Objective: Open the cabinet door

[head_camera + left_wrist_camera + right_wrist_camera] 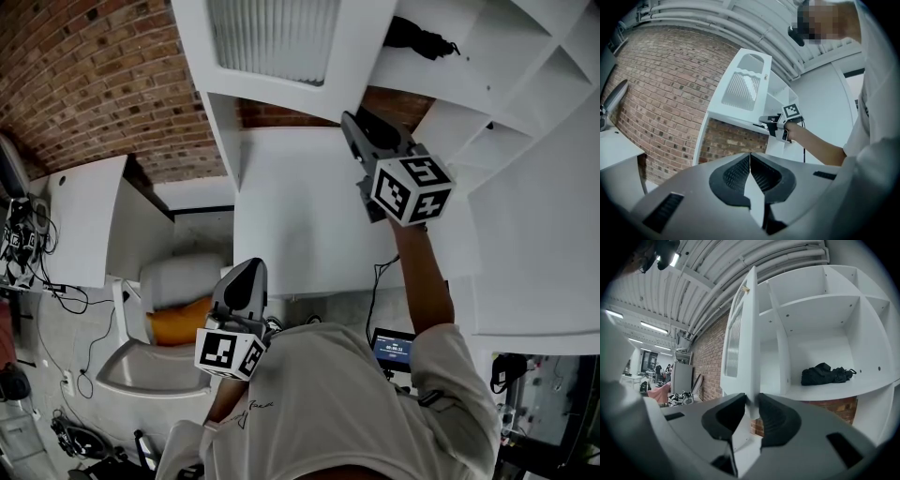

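The white cabinet door with its ribbed glass panel stands swung out from the shelf unit. My right gripper is raised to the door's lower corner. In the right gripper view the door shows edge-on, its bottom edge pinched between the pads of the right gripper. My left gripper hangs low by the person's body, jaws shut with nothing in them. The left gripper view shows the door and the right gripper from afar.
A black cloth bundle lies on an open shelf behind the door. A brick wall runs to the left. A white desk, an orange thing and floor cables lie below left.
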Demonstrator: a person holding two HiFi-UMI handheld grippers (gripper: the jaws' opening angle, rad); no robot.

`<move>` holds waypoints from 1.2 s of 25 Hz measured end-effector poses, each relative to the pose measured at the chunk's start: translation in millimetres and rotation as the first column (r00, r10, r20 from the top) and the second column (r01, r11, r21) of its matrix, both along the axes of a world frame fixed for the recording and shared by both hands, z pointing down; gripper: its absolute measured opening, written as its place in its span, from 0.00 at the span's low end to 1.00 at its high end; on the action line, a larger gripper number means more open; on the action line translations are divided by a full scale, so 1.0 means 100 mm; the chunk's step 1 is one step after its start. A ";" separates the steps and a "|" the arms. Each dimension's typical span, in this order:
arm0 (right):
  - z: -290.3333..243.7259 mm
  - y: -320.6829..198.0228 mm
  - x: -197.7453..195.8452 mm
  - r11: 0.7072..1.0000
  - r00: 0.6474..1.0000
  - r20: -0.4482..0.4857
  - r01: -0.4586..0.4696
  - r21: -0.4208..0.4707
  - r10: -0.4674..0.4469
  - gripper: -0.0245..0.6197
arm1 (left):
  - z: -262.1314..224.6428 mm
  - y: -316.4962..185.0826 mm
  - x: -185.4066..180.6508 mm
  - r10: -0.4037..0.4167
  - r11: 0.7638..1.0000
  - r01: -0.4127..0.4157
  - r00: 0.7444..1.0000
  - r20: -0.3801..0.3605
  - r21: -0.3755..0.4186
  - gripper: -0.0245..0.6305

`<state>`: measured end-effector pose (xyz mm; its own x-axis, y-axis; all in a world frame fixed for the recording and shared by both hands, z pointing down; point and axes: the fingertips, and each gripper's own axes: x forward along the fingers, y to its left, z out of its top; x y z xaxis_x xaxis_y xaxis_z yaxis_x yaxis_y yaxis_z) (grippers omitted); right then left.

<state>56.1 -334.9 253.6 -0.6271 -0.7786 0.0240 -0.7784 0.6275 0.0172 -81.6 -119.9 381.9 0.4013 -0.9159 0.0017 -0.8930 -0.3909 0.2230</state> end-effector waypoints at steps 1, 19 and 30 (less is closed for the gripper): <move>0.00 0.02 0.00 1.000 1.000 0.001 0.003 0.000 -0.003 0.19 | 0.00 0.00 0.00 0.001 1.000 -0.001 1.000 0.000 -0.001 0.06; 0.00 0.31 -0.07 0.999 0.999 0.018 0.048 -0.001 -0.048 0.17 | 0.02 0.06 0.07 0.009 1.000 -0.009 1.000 -0.013 -0.002 0.06; 0.00 0.46 -0.13 0.996 0.995 0.030 0.092 0.001 -0.092 0.16 | 0.05 0.10 0.11 0.011 1.000 -0.011 1.000 -0.009 -0.010 0.06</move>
